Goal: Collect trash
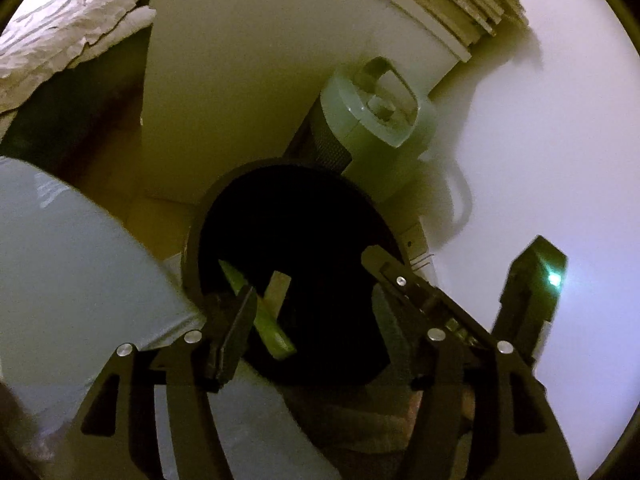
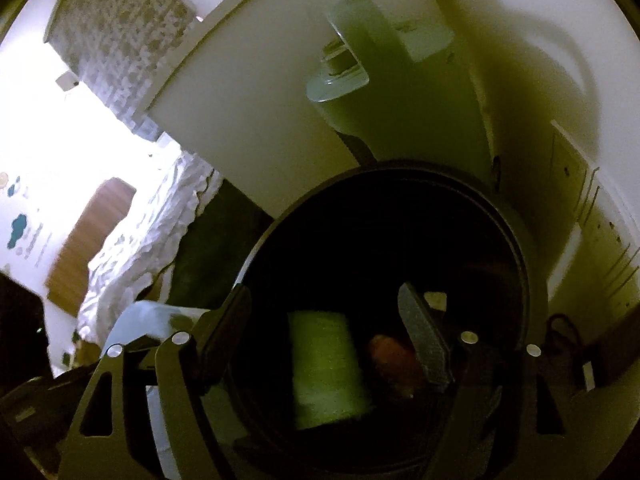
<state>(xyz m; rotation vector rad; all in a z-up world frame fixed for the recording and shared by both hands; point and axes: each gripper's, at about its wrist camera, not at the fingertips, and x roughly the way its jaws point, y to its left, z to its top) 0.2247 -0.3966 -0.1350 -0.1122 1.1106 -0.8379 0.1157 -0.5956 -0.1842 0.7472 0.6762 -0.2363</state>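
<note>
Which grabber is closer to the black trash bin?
It's nearly a tie, maybe the right. The right gripper hangs open right over the bin's mouth. The left gripper hangs open over the near rim, a green piece falling between its fingers.

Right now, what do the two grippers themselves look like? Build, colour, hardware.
Both the left gripper and the right gripper are matte black, with curved linkage arms carrying triangular cutouts and round silver pivot screws. The fingers are flat black slabs; the right gripper's pads are finely textured grey. No cables, markings or sleeves are visible.
</note>
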